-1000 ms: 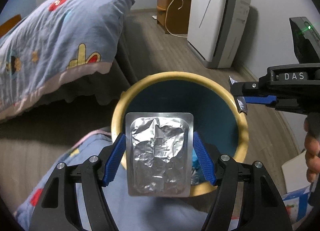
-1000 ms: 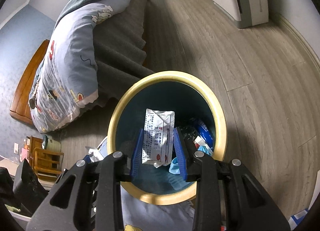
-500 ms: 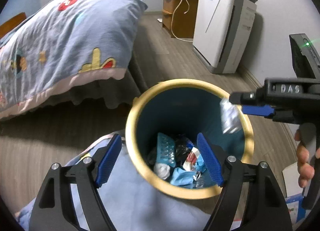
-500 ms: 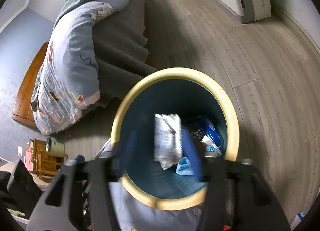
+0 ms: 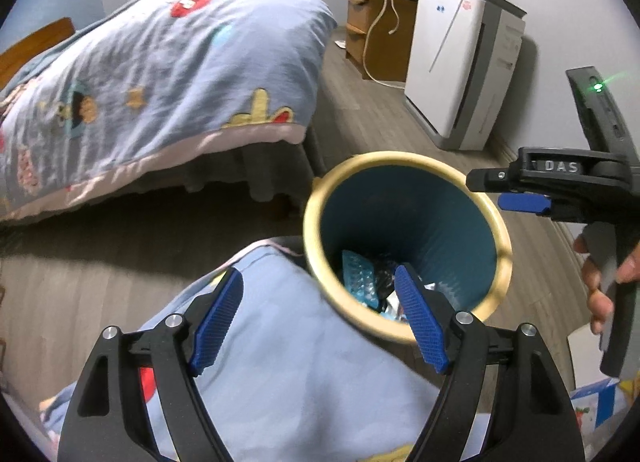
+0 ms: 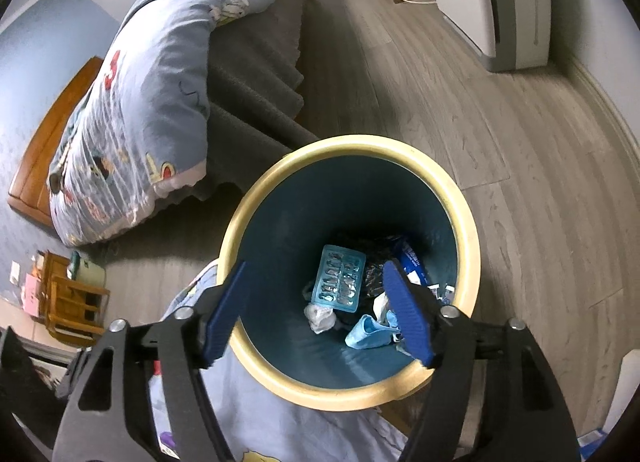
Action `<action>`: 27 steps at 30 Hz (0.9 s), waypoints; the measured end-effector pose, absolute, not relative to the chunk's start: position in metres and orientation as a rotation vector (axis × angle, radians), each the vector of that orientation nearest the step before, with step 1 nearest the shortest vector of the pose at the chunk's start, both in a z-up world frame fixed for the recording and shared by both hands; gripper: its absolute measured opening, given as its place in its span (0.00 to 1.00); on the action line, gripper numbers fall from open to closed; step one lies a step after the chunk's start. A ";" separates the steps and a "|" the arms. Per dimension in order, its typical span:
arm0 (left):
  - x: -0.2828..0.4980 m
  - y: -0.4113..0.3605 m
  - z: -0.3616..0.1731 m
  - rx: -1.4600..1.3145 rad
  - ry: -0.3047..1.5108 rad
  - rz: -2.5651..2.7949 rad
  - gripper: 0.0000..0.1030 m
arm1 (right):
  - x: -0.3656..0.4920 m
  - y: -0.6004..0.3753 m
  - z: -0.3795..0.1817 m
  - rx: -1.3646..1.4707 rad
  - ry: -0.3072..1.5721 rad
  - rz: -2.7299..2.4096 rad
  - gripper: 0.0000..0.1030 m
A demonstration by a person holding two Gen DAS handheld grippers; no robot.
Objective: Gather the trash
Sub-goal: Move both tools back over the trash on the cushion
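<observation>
Blue pads on both tools, nothing between them. Left tool (image 5: 320,326) is spread wide and empty, hanging over the pale-blue quilt fold (image 5: 304,382) at the near rim of the bin. Right tool (image 6: 320,310) is over the bin mouth, jaws opening, nothing pinched; in the left view it comes in from the right with the person's hand (image 5: 600,282) on its grip.

Step in hand, my read: drop-off is done for both tools, this is the release/clear phase. Next move calls for lifting both away from the bin and going for the next piece of litter. No loose trash is visible outside the bin in either view, so it needs a look around first. Watch the quilt fold against the near rim; a low sweep could snag it or nudge the bin.

Bin (image 6: 248,230): round, cream rim, dark teal inside, upright on the wood floor (image 6: 520,142), touching the quilt fold on the near side. Far from full, walls bare most of the way down.

Contents, all at the bottom:
- light-blue face mask (image 6: 370,336), nearest
- crumpled white tissue (image 6: 320,318) just beside it
- teal blister pack (image 6: 340,278), flat, face up
- crinkled foil piece (image 6: 372,276) next to the blister
- dark-blue printed wrapper (image 6: 410,262) at the far side
- small white scraps by the right pad, can't tell what

Beyond the bin: bed (image 5: 160,74) with cartoon quilt, white air purifier (image 5: 460,74) by the wall, wooden nightstand (image 5: 376,38) behind it.
</observation>
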State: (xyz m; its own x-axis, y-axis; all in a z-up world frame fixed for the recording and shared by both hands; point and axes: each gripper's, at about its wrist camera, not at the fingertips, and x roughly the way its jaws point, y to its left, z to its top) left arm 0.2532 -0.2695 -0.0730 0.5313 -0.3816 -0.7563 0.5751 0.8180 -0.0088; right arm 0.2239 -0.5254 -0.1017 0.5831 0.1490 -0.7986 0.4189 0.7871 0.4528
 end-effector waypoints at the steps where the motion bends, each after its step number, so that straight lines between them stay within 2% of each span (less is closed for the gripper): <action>1: 0.251 -0.264 -0.069 0.247 0.830 -0.572 0.78 | 0.224 -0.521 -0.099 0.649 0.951 -0.170 0.74; 5: 0.228 -0.234 -0.049 0.222 0.810 -0.554 0.80 | 0.223 -0.501 -0.084 0.557 0.940 -0.157 0.80; 12: 0.171 -0.148 -0.012 0.196 0.781 -0.454 0.82 | 0.216 -0.446 -0.055 0.350 0.907 -0.082 0.82; 14: 0.156 -0.124 -0.001 0.181 0.769 -0.417 0.82 | 0.212 -0.431 -0.050 0.315 0.900 -0.065 0.87; 17: 0.131 -0.092 0.009 0.191 0.739 -0.363 0.84 | 0.202 -0.400 -0.040 0.281 0.893 -0.008 0.88; 21: 0.104 -0.054 0.007 0.199 0.717 -0.280 0.89 | 0.188 -0.358 -0.032 0.259 0.897 0.079 0.91; 27: 0.090 0.000 -0.015 0.139 0.759 -0.163 0.90 | 0.162 -0.300 -0.030 0.171 0.904 0.148 0.91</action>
